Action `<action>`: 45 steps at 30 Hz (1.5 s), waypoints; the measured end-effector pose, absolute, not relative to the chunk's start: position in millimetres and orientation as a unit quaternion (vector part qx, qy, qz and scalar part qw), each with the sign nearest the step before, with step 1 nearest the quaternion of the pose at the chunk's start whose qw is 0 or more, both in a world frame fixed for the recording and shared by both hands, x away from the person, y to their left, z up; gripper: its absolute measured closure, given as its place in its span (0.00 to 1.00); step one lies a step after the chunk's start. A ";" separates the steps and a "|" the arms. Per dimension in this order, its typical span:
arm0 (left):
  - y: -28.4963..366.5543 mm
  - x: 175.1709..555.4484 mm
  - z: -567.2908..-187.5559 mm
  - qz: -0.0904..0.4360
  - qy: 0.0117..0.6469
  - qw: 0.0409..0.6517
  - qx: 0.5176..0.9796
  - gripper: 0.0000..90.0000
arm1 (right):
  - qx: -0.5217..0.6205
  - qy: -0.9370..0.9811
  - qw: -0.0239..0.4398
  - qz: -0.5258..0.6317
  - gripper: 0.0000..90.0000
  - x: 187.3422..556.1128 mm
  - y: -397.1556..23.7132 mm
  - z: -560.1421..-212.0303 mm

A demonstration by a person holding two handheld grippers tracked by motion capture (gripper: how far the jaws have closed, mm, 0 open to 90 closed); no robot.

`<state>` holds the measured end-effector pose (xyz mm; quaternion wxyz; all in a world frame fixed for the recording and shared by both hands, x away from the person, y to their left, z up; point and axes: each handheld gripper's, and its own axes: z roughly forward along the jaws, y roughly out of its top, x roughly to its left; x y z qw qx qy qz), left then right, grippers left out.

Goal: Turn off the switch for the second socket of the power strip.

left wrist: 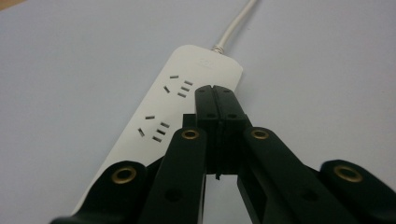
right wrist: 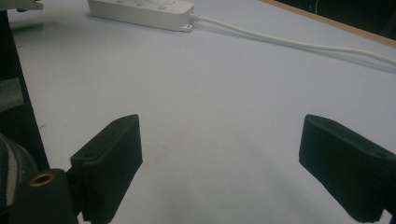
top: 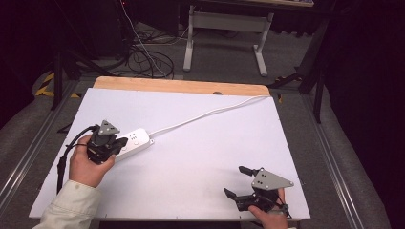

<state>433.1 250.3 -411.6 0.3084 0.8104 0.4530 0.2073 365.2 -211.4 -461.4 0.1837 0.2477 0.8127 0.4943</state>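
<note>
Power strip (top: 130,142) lies aslant, cord end pointing far-right.

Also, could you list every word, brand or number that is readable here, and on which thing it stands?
No text can be read.
Power strip: a faint embossed mark near its cord end, too blurred to read.
Left gripper and right gripper: no lettering visible.
White table: blank.

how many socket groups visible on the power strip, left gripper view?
2 on the white plastic power strip: one near the cord end, one nearer the camera. The shut left tongs cover the strip's near end, so more may be hidden.
</note>
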 end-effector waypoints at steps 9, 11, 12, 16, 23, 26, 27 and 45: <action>250.5 427.7 -403.1 0.213 0.447 0.339 0.800 0.72 | 0.247 0.813 0.184 0.494 0.15 365.4 -211.4 -461.3; 250.5 424.6 -400.7 0.218 0.441 0.351 0.796 0.67 | 0.247 0.813 0.184 0.494 0.15 365.5 -211.4 -461.3; 250.7 423.2 -399.4 0.218 0.435 0.358 0.797 0.67 | 0.247 0.813 0.184 0.494 0.15 365.5 -211.4 -461.3; 249.8 415.9 -394.1 0.227 0.424 0.386 0.787 0.56 | 0.246 0.813 0.185 0.494 0.15 365.5 -212.0 -461.2; 249.1 400.4 -385.4 0.245 0.390 0.419 0.782 0.39 | 0.245 0.813 0.185 0.496 0.15 364.7 -212.4 -460.8; 250.1 392.0 -382.0 0.250 0.372 0.442 0.777 0.33 | 0.246 0.811 0.185 0.497 0.15 364.8 -212.5 -460.7; 250.8 389.4 -380.9 0.253 0.364 0.446 0.778 0.31 | 0.245 0.811 0.185 0.497 0.15 364.9 -212.5 -460.7; 262.4 354.3 -394.1 0.221 0.310 0.531 0.757 0.15 | 0.244 0.811 0.187 0.498 0.15 363.9 -212.8 -459.9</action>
